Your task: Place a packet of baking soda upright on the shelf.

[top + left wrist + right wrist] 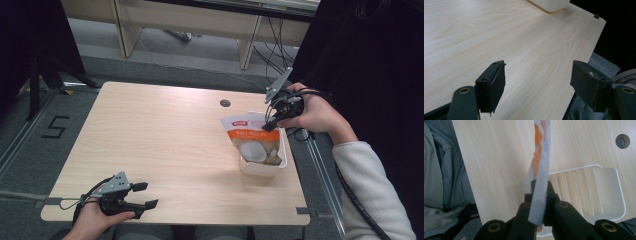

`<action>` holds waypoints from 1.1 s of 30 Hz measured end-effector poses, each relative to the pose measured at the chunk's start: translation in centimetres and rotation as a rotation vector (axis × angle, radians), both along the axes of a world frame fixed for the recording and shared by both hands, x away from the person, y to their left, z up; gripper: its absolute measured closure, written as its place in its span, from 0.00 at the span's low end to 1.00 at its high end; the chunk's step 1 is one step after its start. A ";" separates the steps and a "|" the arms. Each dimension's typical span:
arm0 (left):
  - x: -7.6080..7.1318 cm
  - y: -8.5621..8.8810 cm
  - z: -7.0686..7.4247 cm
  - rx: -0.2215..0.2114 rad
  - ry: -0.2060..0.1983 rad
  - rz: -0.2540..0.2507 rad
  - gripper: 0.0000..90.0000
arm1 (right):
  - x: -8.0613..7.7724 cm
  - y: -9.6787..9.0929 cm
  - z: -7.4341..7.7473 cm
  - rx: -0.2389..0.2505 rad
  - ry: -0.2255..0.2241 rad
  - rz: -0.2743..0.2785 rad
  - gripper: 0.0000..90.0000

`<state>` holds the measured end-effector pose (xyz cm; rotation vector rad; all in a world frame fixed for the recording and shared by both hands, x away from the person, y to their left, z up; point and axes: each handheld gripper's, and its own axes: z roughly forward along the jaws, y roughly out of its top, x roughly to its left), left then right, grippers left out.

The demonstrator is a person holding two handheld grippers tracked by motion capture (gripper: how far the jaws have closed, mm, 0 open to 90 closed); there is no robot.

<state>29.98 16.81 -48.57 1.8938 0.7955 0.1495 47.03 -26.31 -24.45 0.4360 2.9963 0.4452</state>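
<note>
The right hand-held gripper (272, 124) pinches the pouch (252, 142) by its top edge to hang it over the tray (286, 159), while the left hand-held gripper (145, 195) rests wide open and empty on the table (165, 130).

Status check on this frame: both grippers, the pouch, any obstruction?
Right gripper shut on pouch by its top edge, over white tray. Left gripper open, idle at near table edge. Nothing in the way.

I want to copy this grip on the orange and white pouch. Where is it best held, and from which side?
Grip the flat sealed top edge of the pouch, coming from the table's right edge, as the right gripper does. That strip is thin and flat, so the jaws close fully on it, and the filled body hangs free over the white tray.
</note>
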 end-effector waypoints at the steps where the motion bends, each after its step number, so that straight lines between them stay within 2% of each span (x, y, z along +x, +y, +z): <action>1: 0.0 0.0 0.0 0.000 0.000 0.000 0.30 | 0.0 0.0 0.0 0.000 0.000 0.000 1.00; 5: 0.0 0.0 0.0 -0.001 0.004 0.004 0.30 | 0.0 -0.1 -0.2 -0.004 0.002 0.003 1.00; 7: -0.1 -0.1 0.0 -0.005 0.011 0.011 0.30 | -0.1 -0.1 -0.2 -0.008 0.004 -0.016 1.00; 8: -0.1 0.0 0.0 -0.004 0.012 0.011 0.30 | 0.1 -0.2 -0.2 -0.009 -0.001 0.001 1.00; 16: -0.1 -0.1 0.0 -0.005 0.012 0.012 0.30 | 0.2 -0.3 -0.4 -0.015 0.003 0.007 1.00; 18: 0.0 -0.1 0.0 -0.004 0.012 0.012 0.30 | 0.1 -0.3 -0.4 -0.017 0.005 -0.009 1.00; 19: 0.0 -0.1 -0.1 -0.011 0.013 0.012 0.30 | 0.2 -0.4 -0.5 -0.021 0.001 0.006 1.00; 27: -0.1 -0.1 -0.1 -0.013 0.014 0.014 0.30 | 0.3 -0.5 -0.7 -0.025 0.003 0.007 1.00; 33: 0.1 0.0 -0.1 0.001 -0.006 -0.013 0.30 | 0.4 -0.7 -1.0 -0.027 0.012 0.005 1.00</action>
